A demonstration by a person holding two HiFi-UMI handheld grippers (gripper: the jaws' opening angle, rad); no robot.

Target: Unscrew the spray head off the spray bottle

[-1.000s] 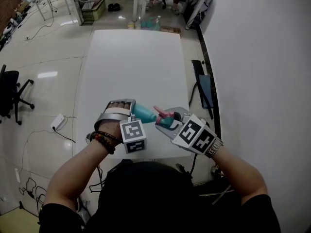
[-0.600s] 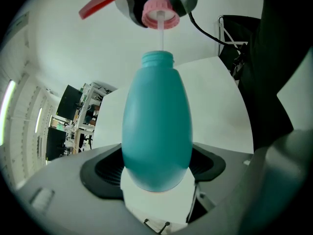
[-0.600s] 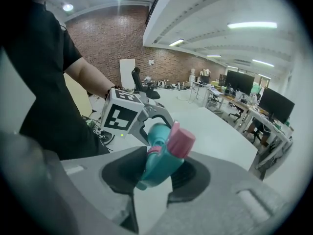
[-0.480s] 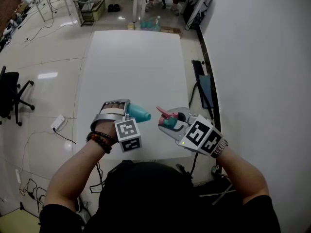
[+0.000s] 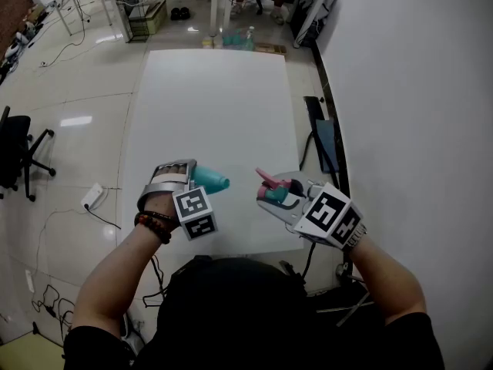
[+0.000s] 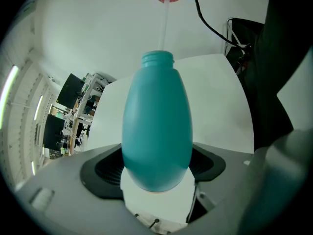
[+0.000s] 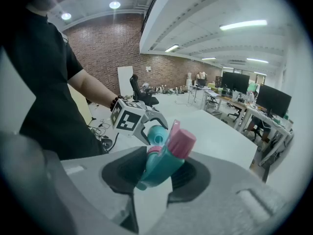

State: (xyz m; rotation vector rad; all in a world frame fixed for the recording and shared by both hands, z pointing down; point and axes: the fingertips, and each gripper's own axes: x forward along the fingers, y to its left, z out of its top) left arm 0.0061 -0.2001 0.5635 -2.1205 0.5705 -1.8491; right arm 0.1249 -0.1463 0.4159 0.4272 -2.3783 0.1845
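Clamping teal bottle (image 5: 212, 179) base: left gripper (image 5: 192, 178) jaws. Right gripper (image 5: 283, 197) jaws pinch unscrewed spray head (image 5: 269, 186) near bottle, above white desk (image 5: 216, 99); office chair (image 5: 19, 149) left of desk.

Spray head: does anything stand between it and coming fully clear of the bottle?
Only its own dip tube: in the left gripper view it runs from the spray head down to the open neck of the bottle. Whether its tip is inside cannot be told. Nothing else lies between them.
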